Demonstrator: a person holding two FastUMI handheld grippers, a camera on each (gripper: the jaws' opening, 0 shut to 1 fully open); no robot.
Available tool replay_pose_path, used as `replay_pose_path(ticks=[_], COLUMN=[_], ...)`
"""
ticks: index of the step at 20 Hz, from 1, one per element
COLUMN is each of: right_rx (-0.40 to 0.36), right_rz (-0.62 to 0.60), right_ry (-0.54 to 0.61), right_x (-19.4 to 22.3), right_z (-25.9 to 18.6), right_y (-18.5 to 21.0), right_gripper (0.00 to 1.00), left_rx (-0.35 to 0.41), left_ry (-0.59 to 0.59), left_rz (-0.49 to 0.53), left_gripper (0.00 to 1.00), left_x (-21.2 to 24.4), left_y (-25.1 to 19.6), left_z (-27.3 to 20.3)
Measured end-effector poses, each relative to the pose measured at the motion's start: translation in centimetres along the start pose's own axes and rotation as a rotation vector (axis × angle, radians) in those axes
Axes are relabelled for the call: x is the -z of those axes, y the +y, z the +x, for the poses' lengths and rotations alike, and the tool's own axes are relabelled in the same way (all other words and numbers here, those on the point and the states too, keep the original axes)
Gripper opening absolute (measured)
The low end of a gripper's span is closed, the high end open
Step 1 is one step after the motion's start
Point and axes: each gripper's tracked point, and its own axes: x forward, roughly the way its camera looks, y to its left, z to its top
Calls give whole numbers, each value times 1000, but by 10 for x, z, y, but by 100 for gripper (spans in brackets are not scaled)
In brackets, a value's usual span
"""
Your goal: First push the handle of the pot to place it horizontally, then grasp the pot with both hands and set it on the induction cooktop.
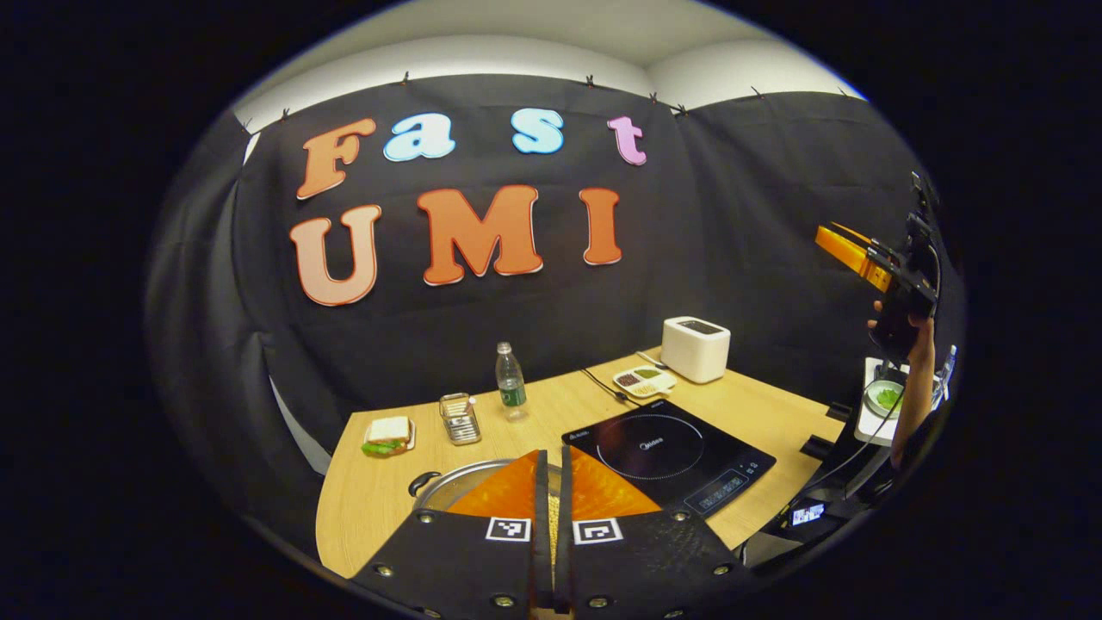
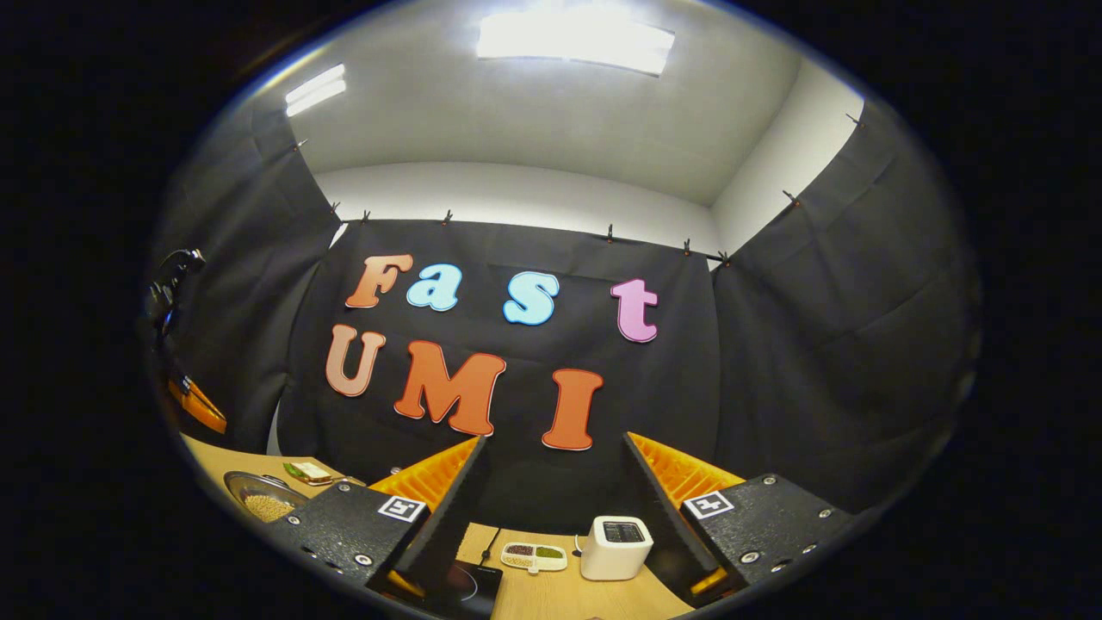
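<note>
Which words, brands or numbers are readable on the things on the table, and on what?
None reads clearly.
Induction cooktop: brand mark and panel print, too small.
Water bottle: label blurred.
Left tool: square coded markers, no words.

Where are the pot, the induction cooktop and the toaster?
pot [image 1: 448,487]: left gripper view, on its metal rim.
induction cooktop [image 1: 663,448]: left gripper view, on the glass inside the ring.
toaster [image 1: 694,349]: left gripper view, on its front face.
</note>
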Motion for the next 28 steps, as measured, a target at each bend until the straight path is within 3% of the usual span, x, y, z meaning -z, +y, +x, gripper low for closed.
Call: replay_pose_path(ticks=[5, 19, 25, 28], right_rx=[-40, -72, -138, -123], right_rz=[-7, -21, 19, 27], right_ry=[13, 67, 125, 151], right_x=[16, 58, 82, 91], right_z=[-1, -4, -5, 0], right_y=[13, 29, 49, 42], right_gripper=[93, 93, 94, 93], left_rx=[75, 203, 193, 186], left_ry=[176, 568, 709, 769], left_rz=[-48, 22, 17, -31], left_gripper=[3, 3, 3, 3], left_x=[53, 182, 230, 249], left_y=[-16, -50, -50, -55], left_z=[14, 19, 31, 38])
